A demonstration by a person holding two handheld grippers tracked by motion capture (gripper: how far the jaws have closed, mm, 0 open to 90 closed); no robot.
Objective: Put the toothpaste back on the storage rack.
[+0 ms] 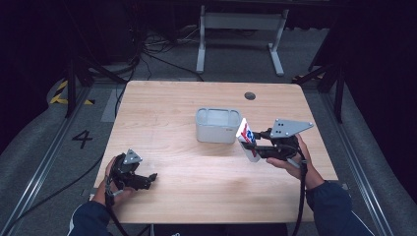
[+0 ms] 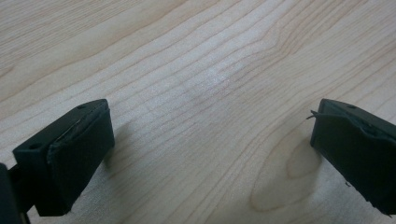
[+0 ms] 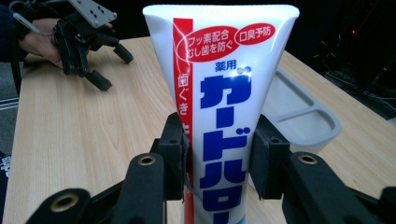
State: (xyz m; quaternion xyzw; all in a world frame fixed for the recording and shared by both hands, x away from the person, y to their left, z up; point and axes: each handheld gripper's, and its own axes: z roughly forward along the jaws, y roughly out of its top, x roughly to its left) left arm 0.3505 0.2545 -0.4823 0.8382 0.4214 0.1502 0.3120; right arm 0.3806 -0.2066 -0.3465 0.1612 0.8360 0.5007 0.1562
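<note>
Toothpaste tube (image 3: 219,116) sits closest to my right gripper's camera, pinched across its middle between the two black pads (image 3: 175,154), which press its sides from either flank. I hold it upright with the flat crimped end up and the cap end below the jaws, probably so it can go down into the grey bin (image 1: 218,125) without snagging on the rim. From the high view, my right gripper (image 1: 256,146) carries the tube (image 1: 247,137) clear of the table (image 1: 162,113), just beside the bin's right wall and tilted slightly toward it. The tube lies between the jaws near their tips, so the grip is firm but leaves most of the printed face exposed.

In the right gripper view the bin (image 3: 299,112) lies behind and to the right of the tube, its opening facing up and apparently empty. I judge a short move over the rim comes next.

My left gripper (image 1: 147,179) rests low at the near left of the table, well apart from the bin, jaws spread wide with nothing between them; its own camera shows bare wood between the pads (image 2: 79,154). It is parked there, I think, to stay out of the way.
</note>
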